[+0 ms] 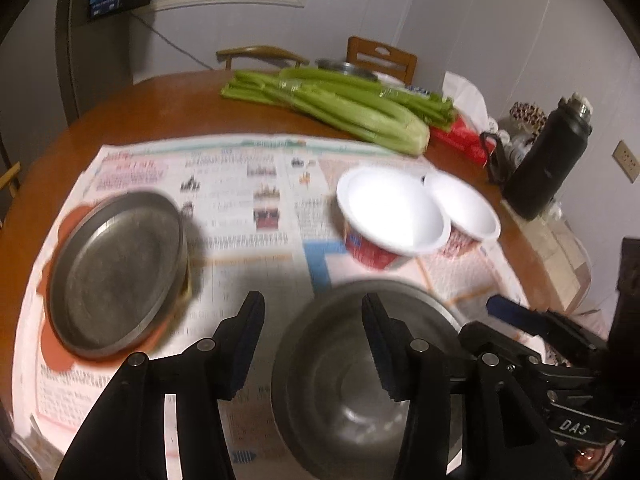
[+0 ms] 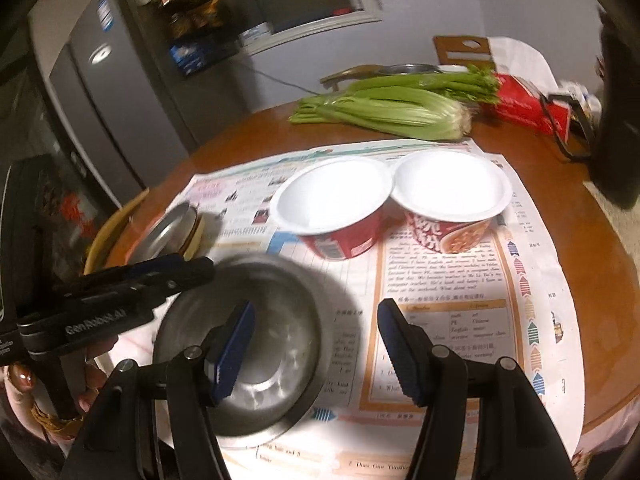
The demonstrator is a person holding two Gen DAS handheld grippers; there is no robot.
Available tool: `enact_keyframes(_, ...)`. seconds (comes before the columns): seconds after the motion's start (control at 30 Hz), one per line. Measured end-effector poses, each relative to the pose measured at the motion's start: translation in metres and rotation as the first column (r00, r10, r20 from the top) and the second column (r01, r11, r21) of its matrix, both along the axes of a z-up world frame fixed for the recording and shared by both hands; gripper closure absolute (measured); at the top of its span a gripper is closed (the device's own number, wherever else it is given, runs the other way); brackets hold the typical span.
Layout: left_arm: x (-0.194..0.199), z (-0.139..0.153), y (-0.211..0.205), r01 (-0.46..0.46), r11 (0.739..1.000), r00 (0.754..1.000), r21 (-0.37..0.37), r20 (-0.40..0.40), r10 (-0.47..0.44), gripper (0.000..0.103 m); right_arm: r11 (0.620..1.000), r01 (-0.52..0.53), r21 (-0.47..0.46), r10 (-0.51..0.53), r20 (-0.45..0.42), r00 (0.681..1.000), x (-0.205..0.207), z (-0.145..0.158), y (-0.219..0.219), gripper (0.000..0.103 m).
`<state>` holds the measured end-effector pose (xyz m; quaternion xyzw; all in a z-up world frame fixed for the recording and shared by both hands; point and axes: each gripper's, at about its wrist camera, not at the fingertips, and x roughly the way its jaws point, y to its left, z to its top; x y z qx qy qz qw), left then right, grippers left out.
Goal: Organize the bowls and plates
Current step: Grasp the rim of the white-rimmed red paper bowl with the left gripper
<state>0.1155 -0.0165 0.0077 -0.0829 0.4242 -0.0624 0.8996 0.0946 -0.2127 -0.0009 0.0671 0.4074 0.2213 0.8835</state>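
paper bowls (image 2: 392,200) side by side — both empty, steel bowl (image 2: 256,344) too

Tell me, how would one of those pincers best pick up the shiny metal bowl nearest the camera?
By its rim. The steel bowl sits upright and open on the newspaper, far wider than the open right gripper spans. So I would come from above, one finger inside, one outside, pinching the thin wall on its near right side, which looks clear of the left gripper.

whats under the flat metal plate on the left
The metal plate rests tilted on a brown mat over the newspaper. A yellowish edge peeks from under its right side; what that is stays covered.
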Motion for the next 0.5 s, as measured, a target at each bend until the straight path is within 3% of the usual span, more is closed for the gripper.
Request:
enact_keyframes(0.27, 0.045, 0.021, -0.002, 0.031, 0.999, 0.999, 0.015, 0.019, -0.032, 0.05, 0.984, 0.084, 0.157, -0.068, -0.104, 0.992, 0.041, -0.005, -0.015, 0.039)
enact_keyframes(0.5, 0.085, 0.016, -0.013, 0.074, 0.997, 0.997, 0.016, -0.024, -0.074, 0.05, 0.983, 0.1, 0.157, -0.084, -0.104, 0.991, 0.068, -0.006, -0.005, 0.039)
